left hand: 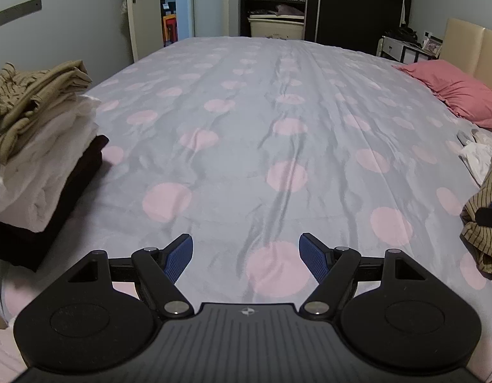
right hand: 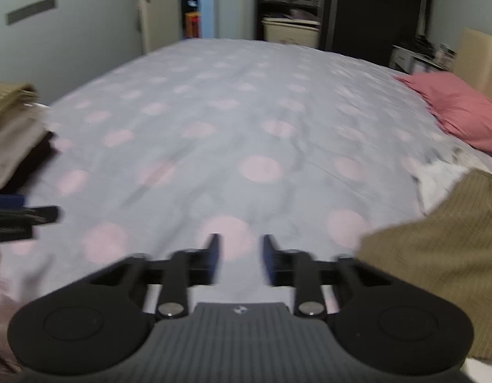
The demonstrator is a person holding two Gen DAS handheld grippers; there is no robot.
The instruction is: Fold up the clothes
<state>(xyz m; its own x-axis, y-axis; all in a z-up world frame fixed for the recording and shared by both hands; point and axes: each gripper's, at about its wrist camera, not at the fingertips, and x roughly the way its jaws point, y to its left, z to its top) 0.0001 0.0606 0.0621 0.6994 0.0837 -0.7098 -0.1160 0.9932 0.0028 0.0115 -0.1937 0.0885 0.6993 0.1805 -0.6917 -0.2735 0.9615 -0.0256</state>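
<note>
Two grippers hover over bedspread (left hand: 246,111), left gripper (left hand: 246,255) spread wide, right gripper (right hand: 240,255) parted, both empty. Folded stack (left hand: 38,146) sits far left; loose olive striped garment (right hand: 437,255) bunched near right, white clothes (left hand: 479,153) behind it. Judgement: pinch olive piece at two corners, drag onto bare middle, flatten before creasing.

Dim room, fisheye bend (right view motion-blurred)
</note>
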